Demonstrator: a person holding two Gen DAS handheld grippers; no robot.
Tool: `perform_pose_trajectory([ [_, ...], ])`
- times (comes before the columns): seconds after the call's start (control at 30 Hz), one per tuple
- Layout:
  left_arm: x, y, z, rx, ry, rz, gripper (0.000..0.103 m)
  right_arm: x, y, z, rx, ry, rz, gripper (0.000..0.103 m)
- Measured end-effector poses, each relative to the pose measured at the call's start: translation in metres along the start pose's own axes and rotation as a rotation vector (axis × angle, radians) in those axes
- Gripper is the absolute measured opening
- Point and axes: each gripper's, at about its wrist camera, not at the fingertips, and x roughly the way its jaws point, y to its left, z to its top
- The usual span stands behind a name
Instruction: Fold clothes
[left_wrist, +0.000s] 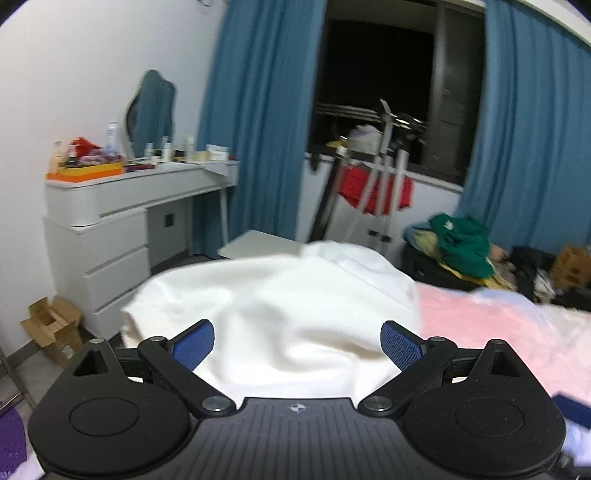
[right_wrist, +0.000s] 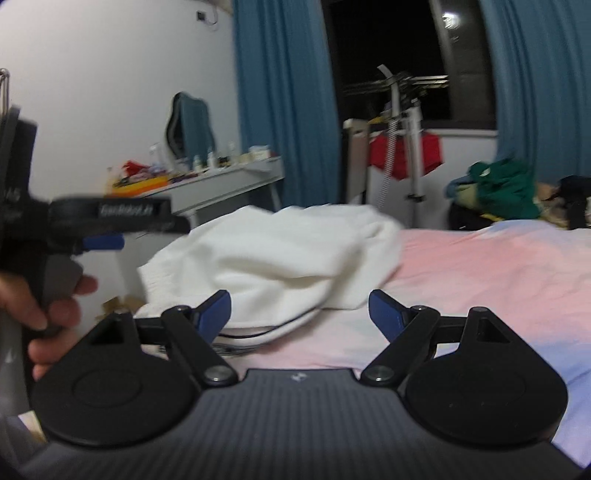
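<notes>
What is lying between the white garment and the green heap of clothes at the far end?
Only bare pink bedsheet separates the white garment from the green clothes; the right wrist view shows it best.

A bed (right_wrist: 480, 273) with a pink sheet carries a crumpled white garment (right_wrist: 280, 254) near its left edge; dark and green clothes (right_wrist: 506, 188) are heaped at its far edge.

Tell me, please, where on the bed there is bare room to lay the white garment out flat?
The pink sheet lies bare to the right of the crumpled white garment, up to the green clothes pile at the far edge. The garment's side, toward the dresser, is taken. Both grippers, left and right, are open.
</notes>
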Motion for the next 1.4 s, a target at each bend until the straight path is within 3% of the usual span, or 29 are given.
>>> perform_pose_trajectory([
  [0.23,0.006,-0.036,-0.03,0.075,-0.012,-0.052,0.098,-0.011,-0.038,-0.014,0.125,-0.079,-0.056,0.083],
  [0.53,0.026,-0.02,-0.058,0.064,0.038,-0.079,0.098,-0.006,-0.062,-0.021,0.248,-0.082,-0.056,0.076],
  [0.73,0.027,-0.015,-0.057,0.065,0.038,-0.077,0.098,0.005,-0.066,-0.028,0.269,-0.055,-0.073,0.066],
  [0.83,0.023,-0.014,-0.056,0.051,0.04,-0.088,0.098,0.012,-0.067,-0.031,0.273,-0.039,-0.086,0.053],
  [0.9,0.021,-0.012,-0.055,0.038,0.041,-0.093,0.098,0.02,-0.068,-0.03,0.277,-0.017,-0.096,0.035],
  [0.97,0.02,-0.009,-0.054,0.022,0.041,-0.101,0.098,0.029,-0.068,-0.028,0.28,0.008,-0.108,0.025],
  [1.33,0.025,-0.003,-0.053,0.02,0.015,-0.081,0.098,0.109,-0.098,-0.019,0.405,0.048,-0.123,0.026],
  [1.4,0.029,-0.002,-0.054,0.004,0.029,-0.086,0.098,0.127,-0.104,-0.018,0.41,0.053,-0.149,0.034],
])
